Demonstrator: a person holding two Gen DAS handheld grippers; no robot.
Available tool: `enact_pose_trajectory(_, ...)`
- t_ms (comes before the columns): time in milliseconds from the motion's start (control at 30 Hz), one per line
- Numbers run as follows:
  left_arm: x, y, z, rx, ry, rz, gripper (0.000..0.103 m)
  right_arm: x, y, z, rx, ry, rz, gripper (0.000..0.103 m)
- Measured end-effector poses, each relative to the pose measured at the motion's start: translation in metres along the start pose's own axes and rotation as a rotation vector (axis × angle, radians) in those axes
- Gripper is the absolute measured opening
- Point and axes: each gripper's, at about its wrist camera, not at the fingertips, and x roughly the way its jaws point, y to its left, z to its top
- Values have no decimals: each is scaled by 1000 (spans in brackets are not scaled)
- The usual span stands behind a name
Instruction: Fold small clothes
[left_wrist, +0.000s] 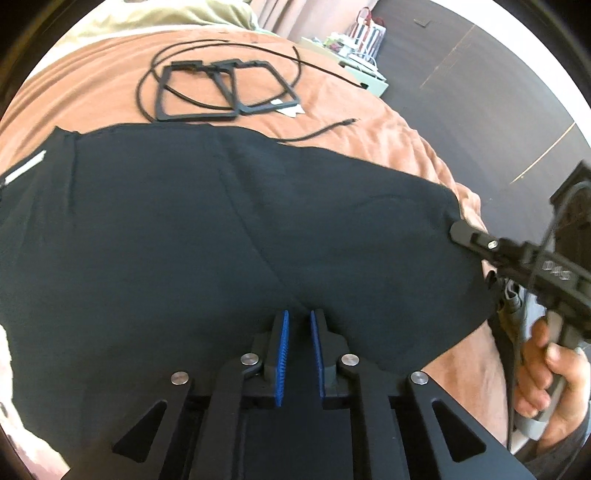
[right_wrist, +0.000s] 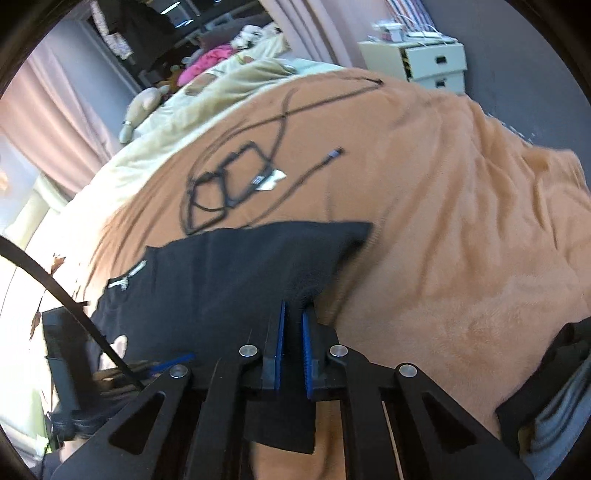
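Left hand-held gripper (left_wrist: 298, 314): pinching the black garment's (left_wrist: 184, 229) near edge.
Right hand-held gripper (right_wrist: 293, 308): gripping its right corner.
Garment: lying crosswise, stretching away over the bed (right_wrist: 443, 221).

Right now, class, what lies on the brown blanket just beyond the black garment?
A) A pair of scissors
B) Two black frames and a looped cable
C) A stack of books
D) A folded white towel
B: two black frames with a looped cable lie past the black garment on the brown blanket.
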Motion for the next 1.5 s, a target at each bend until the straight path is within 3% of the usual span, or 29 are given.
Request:
enact_pose_trajectory(300,-7,-8,1,-9,40,25,11,-30,43,-1,-92,-3,72,5)
enact_pose_trajectory(767,-119,29,10,-69,-42,140,11,-25,89,-18,-140,65,150,5)
enact_pose_trajectory(1033,-159,45,2,-77,-55,197,11,-5,111,-21,-144,126,190,8)
enact_pose_trajectory(1067,-162,46,1,-79,-58,203,12,-3,112,-20,-141,142,214,14)
enact_pose_trajectory(1133,-166,49,1,-83,-57,218,12,-3,114,-17,-147,153,204,45)
enact_pose_trajectory(1167,-167,51,1,-87,-56,224,13,-6,112,-15,-150,139,188,71)
enact_pose_trajectory(1200,-167,53,0,-94,-54,225,13,-11,108,-12,-149,111,177,76)
enact_pose_trajectory(1300,-166,53,-1,-93,-47,226,15,-16,95,-7,-129,93,162,76)
enact_pose_trajectory(1467,-148,40,-2,-45,-27,213,42,-14,58,-6,-79,83,110,76)
enact_pose_trajectory(1500,-143,36,-3,-31,-21,210,43,-13,52,-7,-72,84,104,76)
